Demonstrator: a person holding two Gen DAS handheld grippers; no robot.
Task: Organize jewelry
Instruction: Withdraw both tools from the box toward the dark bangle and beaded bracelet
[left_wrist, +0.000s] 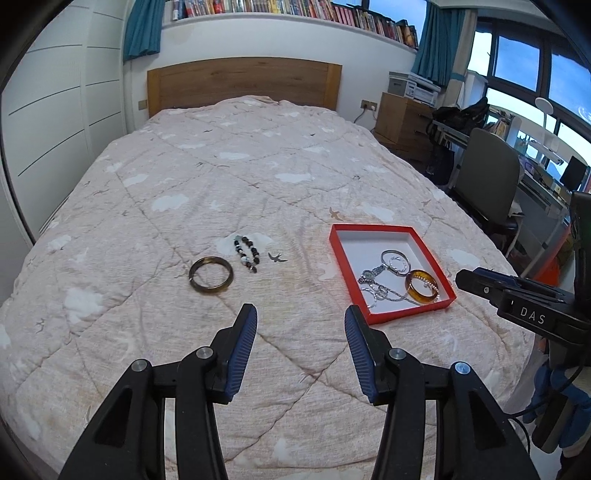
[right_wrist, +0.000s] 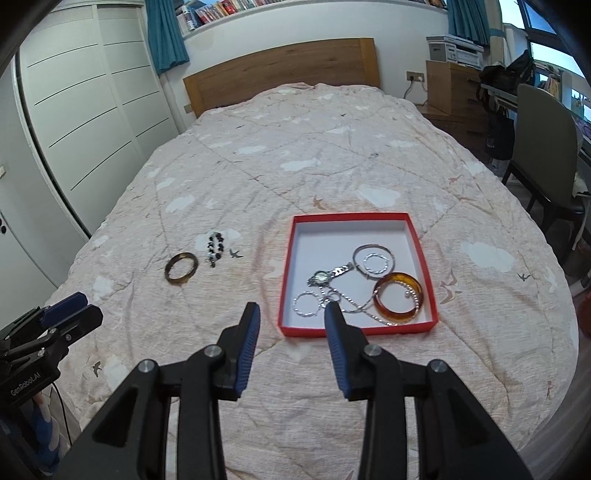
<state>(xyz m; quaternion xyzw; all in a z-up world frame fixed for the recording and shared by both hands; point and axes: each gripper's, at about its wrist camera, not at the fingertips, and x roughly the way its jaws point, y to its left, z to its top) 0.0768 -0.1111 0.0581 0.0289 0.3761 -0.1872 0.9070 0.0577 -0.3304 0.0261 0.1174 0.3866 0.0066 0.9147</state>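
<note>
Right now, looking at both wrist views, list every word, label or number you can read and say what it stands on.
"DAS": white letters on the black body of the right gripper, seen from the left wrist view.
"GenRobot.AI": white print on the black body of the left gripper, seen from the right wrist view.
Book spines on the shelf above the headboard: too small and blurred to read.
Watch dial in the red box: too small to read.

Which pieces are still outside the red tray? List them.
Two are out: the dark bangle and the beaded bracelet lie side by side on the quilt, left of the red tray.
</note>
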